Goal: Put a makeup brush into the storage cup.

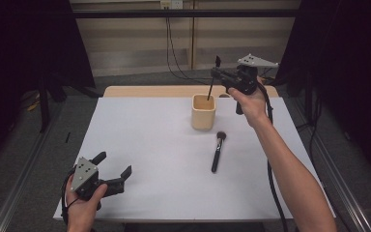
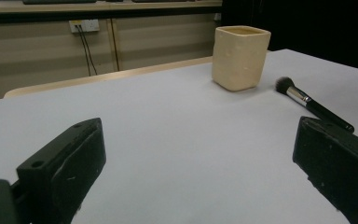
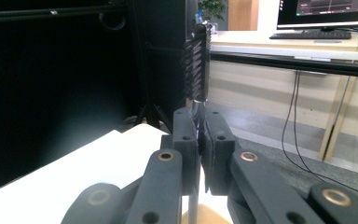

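Right gripper (image 1: 218, 72) clamped on thin black brush (image 1: 212, 82), held upright above beige cup (image 1: 203, 111); lower tip looks just inside rim, hard to tell. Makeup brush (image 1: 217, 152) lies on white table (image 1: 149, 145) near cup. Left gripper (image 1: 113, 169) wide open, holding nothing, at near-left corner.

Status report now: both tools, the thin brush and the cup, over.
Right tool shut on thin brush, handle end over cup. Left tool open, low at near table edge. Second brush lies beside cup, not in the way.
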A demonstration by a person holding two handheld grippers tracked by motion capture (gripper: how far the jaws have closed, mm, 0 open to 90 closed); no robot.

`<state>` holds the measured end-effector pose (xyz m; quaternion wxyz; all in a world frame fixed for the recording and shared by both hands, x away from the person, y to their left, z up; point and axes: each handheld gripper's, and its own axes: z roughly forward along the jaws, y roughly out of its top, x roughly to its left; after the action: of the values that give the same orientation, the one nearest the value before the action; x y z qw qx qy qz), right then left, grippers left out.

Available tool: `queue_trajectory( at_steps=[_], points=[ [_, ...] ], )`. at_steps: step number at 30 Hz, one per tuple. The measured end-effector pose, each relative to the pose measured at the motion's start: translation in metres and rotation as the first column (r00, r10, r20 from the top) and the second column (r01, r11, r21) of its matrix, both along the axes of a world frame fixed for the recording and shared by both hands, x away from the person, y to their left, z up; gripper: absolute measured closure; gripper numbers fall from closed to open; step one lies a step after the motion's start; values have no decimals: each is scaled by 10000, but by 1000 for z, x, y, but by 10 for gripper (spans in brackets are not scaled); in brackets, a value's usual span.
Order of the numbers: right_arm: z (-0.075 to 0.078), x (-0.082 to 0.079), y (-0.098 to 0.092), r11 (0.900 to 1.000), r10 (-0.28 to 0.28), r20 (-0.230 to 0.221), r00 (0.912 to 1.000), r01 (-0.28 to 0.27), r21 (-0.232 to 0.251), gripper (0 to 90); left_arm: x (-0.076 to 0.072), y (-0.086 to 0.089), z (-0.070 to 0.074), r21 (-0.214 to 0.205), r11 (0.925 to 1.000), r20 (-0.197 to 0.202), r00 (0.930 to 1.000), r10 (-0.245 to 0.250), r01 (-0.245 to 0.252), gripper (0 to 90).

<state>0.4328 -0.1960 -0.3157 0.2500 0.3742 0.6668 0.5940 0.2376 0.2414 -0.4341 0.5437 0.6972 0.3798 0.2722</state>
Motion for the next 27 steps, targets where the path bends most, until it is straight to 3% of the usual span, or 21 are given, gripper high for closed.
queue_trajectory(
  at_steps=[9,22,27],
  points=[
    [-17,9,3,10000,-72,-255,9996,71,-31,856,1,3,0,136,9999,7,10000,90,-91,26],
    [-35,9,2,9993,-38,-586,9983,17,-367,856,0,7,0,146,9996,-178,9996,224,-221,25],
    [-40,8,0,9997,-50,-675,9977,34,-247,856,1,6,1,167,9997,-159,9997,190,-188,25]
  ],
)
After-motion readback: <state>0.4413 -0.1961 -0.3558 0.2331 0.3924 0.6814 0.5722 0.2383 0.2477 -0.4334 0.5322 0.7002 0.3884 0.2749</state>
